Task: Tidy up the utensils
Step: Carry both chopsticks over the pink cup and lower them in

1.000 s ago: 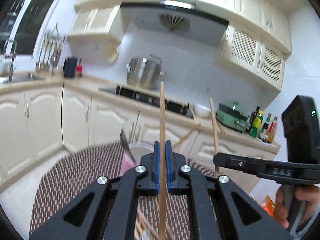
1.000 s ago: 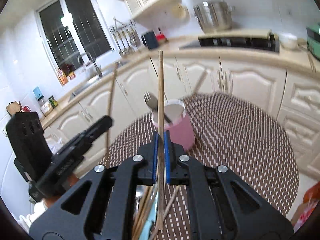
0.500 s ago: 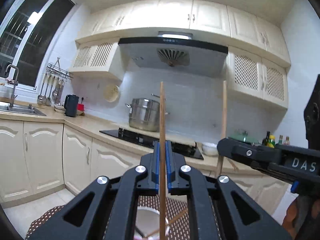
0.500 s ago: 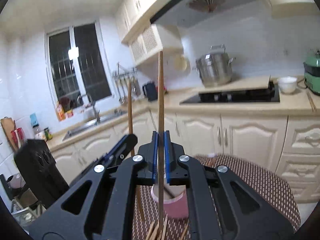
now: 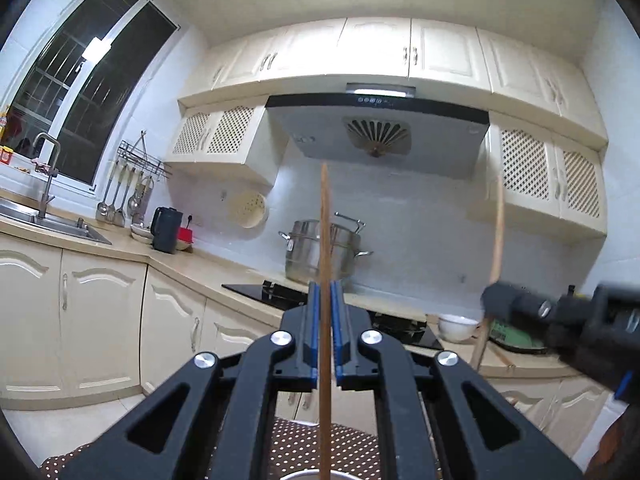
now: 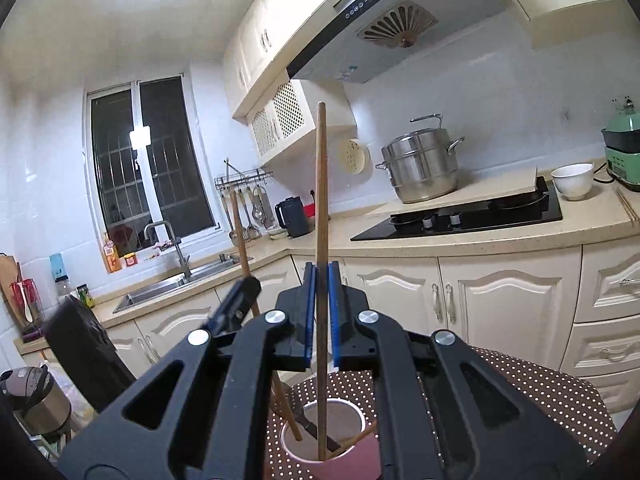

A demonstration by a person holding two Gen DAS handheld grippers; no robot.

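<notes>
My left gripper (image 5: 325, 288) is shut on a wooden chopstick (image 5: 325, 220) that stands upright. Its lower end reaches the pale rim of the cup (image 5: 298, 476) at the bottom edge. My right gripper (image 6: 320, 270) is shut on a second upright chopstick (image 6: 320, 184), whose lower end is inside the pink cup (image 6: 352, 462). The cup also holds a dark utensil handle (image 6: 316, 430) and another chopstick. In the right wrist view the left gripper (image 6: 242, 292) is close on the left, and its chopstick (image 6: 239, 232) slants down into the cup. The right gripper (image 5: 494, 300) shows blurred at the right of the left wrist view.
The cup stands on a round table with a brown dotted cloth (image 6: 528, 392). Behind runs a cream kitchen counter (image 6: 520, 236) with a black hob (image 6: 472, 216), a steel pot (image 6: 420, 168), a white bowl (image 6: 572, 180), a kettle (image 6: 294, 216) and a sink (image 6: 160, 288).
Both views have swung up from the table toward the wall cabinets. Both grippers came closer over the cup, and the lower ends of the two held chopsticks now reach into it.
</notes>
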